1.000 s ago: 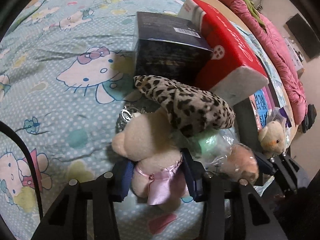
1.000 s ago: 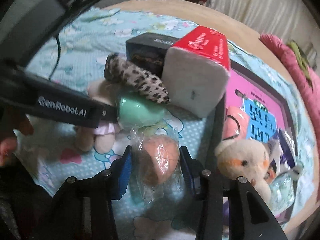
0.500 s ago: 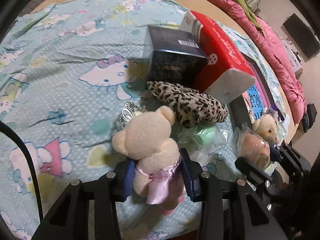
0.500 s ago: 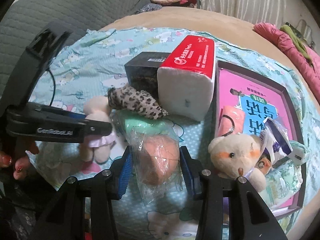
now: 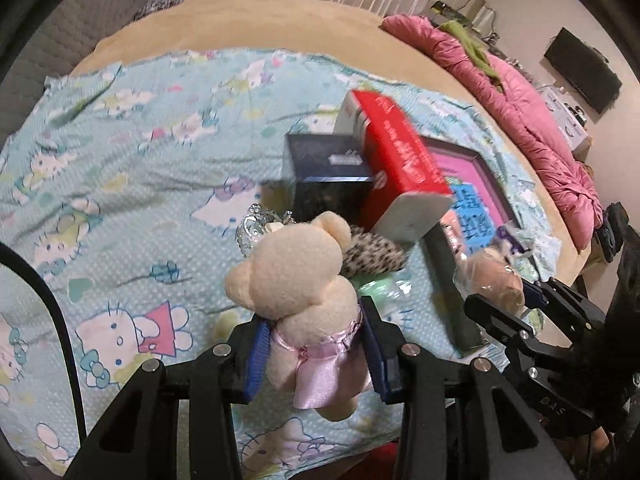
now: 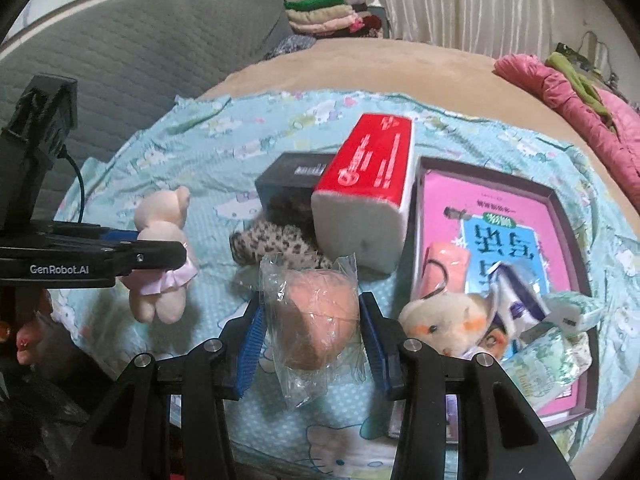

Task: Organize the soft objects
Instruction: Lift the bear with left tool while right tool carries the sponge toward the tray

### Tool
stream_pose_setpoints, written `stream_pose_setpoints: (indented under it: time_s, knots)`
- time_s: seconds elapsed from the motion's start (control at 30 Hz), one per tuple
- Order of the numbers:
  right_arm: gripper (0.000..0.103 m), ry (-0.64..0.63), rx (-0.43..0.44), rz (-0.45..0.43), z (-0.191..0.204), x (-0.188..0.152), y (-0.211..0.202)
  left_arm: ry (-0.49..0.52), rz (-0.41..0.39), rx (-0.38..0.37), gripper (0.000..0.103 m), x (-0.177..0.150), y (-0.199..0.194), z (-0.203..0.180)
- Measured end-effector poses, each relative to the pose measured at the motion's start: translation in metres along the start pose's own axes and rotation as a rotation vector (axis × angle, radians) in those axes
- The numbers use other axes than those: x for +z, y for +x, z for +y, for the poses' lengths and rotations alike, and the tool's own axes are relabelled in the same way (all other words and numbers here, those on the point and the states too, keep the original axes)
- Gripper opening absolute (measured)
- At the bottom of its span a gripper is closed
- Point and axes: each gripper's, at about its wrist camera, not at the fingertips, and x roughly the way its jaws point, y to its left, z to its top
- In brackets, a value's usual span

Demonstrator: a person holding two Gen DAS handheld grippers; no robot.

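My left gripper point(image 5: 314, 350) is shut on a cream teddy bear in a pink satin skirt point(image 5: 298, 280), lifted off the bed; the same bear point(image 6: 162, 236) hangs from the left gripper point(image 6: 120, 252) in the right wrist view. My right gripper point(image 6: 310, 334) is shut on an orange squishy ball in clear plastic wrap point(image 6: 316, 316), also held above the sheet. That ball point(image 5: 494, 280) shows at the right of the left wrist view. A leopard-print soft piece point(image 6: 276, 244) and a green wrapped ball point(image 5: 380, 286) lie on the sheet below.
A red tissue pack point(image 6: 368, 196) leans on a dark box point(image 6: 286, 182). A dark tray point(image 6: 564, 216) at right holds a pink book, a white plush hamster point(image 6: 444, 318) and packets. A silver tiara point(image 5: 252, 230) lies behind the bear. Pink bedding point(image 5: 516, 92) lies far right.
Both grippers rose from the bed with the bear and the wrapped ball in them. The leopard piece and green ball stayed on the sheet and now look farther below.
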Motion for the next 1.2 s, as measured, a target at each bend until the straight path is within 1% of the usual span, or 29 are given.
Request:
stream_pose_setpoints:
  time_s: [0.2, 0.53, 0.77, 0.93, 1.2]
  knots:
    - [0.047, 0.047, -0.028, -0.054, -0.019, 0.007, -0.023, 0.056, -0.042, -0.018, 0.042, 0.009, -0.019, -0.026]
    - [0.047, 0.149, -0.117, -0.147, -0.066, 0.01, -0.063, 0.149, -0.086, -0.053, 0.042, 0.021, -0.034, -0.077]
    - [0.047, 0.235, -0.17, -0.201, -0.1, 0.005, -0.087, 0.203, -0.097, -0.074, 0.042, 0.028, -0.035, -0.112]
    - [0.047, 0.266, -0.203, -0.23, -0.116, 0.002, -0.101, 0.248, -0.098, -0.09, 0.042, 0.03, -0.034, -0.137]
    - [0.047, 0.314, -0.236, -0.241, -0.136, -0.007, -0.108, 0.307, -0.09, -0.108, 0.042, 0.032, -0.027, -0.167]
